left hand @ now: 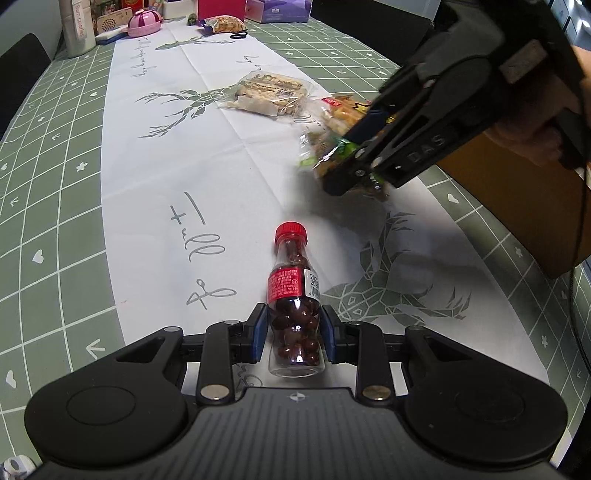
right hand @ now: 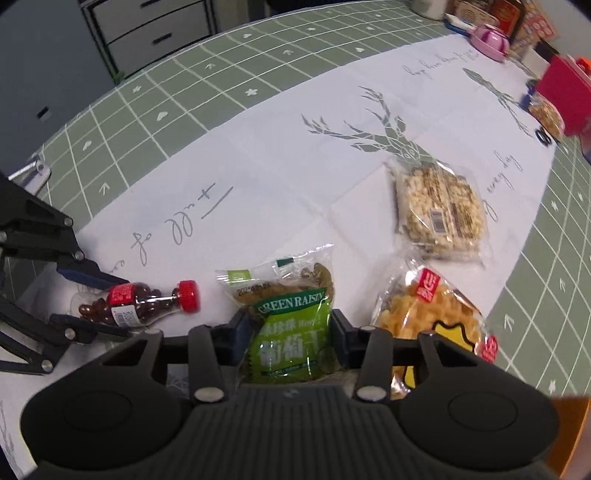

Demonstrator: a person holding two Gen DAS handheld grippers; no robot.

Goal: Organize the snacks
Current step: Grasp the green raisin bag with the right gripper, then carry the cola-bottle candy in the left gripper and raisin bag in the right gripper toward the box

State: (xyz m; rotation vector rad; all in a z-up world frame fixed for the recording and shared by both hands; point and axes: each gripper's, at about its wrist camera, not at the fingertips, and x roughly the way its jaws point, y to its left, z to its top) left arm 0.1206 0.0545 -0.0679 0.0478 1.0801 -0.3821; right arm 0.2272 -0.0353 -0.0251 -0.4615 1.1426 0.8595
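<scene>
The left gripper (left hand: 295, 328) pinches a small clear bottle (left hand: 293, 295) of dark round candies low on its body, both blue-padded fingers (left hand: 258, 332) pressed against its sides; the bottle lies on its side on the white table runner (left hand: 177, 155), its red cap (left hand: 291, 232) pointing away from the camera. The right gripper (right hand: 291, 332) has its fingers (right hand: 341, 336) closed against the 2 sides of a green raisin packet (right hand: 291, 332), whose clear top end sticks out ahead of them. In the left wrist view that packet (left hand: 325, 147) looks blurred and hangs from the right gripper (left hand: 354, 162), off the cloth. Just right of it in the right wrist view lies a clear bag of yellow snacks (right hand: 424, 314) with red labels, and beyond that a wrapped puffed-grain bar (right hand: 439, 210), both on the runner. The runner carries grey deer prints and script, and covers a green grid-patterned table (right hand: 221, 85). A brown cardboard box (left hand: 524, 214) stands at the right edge of the left wrist view. At the far end of the table sit a pink container (left hand: 144, 23) and another small snack bag (left hand: 225, 24).
</scene>
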